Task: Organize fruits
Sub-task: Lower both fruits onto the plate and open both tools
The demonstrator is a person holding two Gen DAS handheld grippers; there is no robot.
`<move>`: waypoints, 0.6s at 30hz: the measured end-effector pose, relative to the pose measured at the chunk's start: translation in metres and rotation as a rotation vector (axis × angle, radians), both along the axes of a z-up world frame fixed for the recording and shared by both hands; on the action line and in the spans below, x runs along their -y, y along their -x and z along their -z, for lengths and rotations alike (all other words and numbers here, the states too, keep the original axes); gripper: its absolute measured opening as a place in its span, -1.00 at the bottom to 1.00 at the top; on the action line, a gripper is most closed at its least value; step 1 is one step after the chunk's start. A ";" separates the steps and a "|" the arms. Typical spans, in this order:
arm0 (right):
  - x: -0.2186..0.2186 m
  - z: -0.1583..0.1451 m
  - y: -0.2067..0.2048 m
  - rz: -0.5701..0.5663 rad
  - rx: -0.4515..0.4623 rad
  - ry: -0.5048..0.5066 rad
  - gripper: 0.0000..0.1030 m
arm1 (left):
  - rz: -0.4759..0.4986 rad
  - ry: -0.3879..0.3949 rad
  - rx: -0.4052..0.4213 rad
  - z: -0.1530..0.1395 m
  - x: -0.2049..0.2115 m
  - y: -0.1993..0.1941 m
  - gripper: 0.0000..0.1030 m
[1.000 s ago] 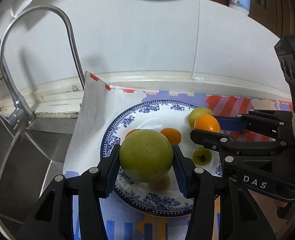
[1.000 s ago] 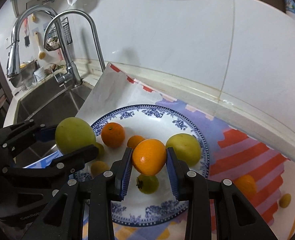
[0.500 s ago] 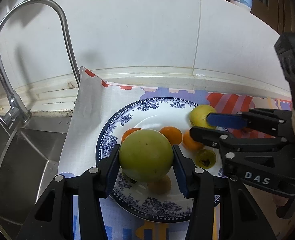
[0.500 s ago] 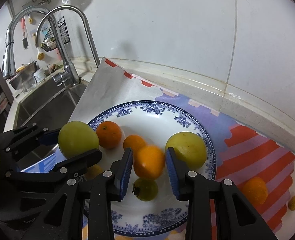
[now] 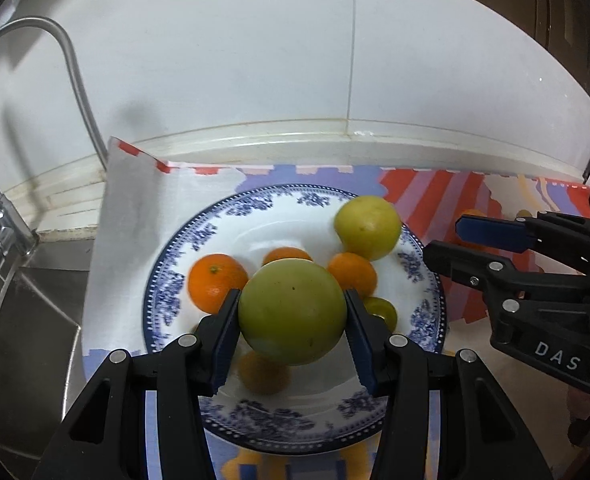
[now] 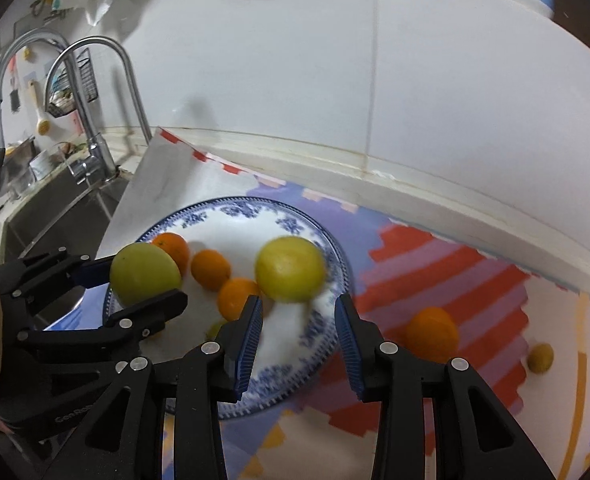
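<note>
Released, the orange (image 6: 237, 298) now sits on the plate (image 6: 323, 332).
Right gripper (image 6: 297, 334) empty, jaws just widened; left gripper (image 5: 291, 336) clamps a green fruit (image 5: 291, 312).

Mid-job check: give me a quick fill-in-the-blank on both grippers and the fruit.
1. The left gripper is shut on a large ____ fruit.
2. The right gripper holds ____.
3. One orange lies off the plate on the ____ mat.

Missing: green; nothing; striped
</note>
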State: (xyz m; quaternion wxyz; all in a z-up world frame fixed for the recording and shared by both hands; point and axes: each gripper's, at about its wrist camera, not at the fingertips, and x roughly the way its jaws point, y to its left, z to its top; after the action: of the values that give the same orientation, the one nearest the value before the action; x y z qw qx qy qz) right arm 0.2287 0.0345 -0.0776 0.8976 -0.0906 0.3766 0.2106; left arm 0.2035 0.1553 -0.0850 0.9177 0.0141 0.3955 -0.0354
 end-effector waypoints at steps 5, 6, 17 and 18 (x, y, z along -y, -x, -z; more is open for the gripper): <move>0.010 0.003 0.001 0.026 -0.009 0.003 -0.25 | 0.001 -0.007 -0.025 0.005 0.005 -0.005 -0.04; 0.011 0.003 0.001 0.029 -0.009 0.003 -0.25 | 0.001 -0.007 -0.031 0.006 0.006 -0.005 -0.04; 0.016 -0.002 0.004 0.043 -0.006 -0.011 -0.25 | -0.024 -0.026 0.023 -0.009 0.006 0.008 0.22; 0.017 -0.003 0.005 0.042 -0.006 -0.011 -0.25 | -0.029 -0.025 0.029 -0.012 0.006 0.010 0.22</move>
State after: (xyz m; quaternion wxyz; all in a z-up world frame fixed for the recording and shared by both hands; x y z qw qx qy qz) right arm 0.2239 0.0180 -0.0748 0.9012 -0.0768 0.3800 0.1940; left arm 0.1934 0.1494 -0.0727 0.9235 0.0206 0.3828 -0.0171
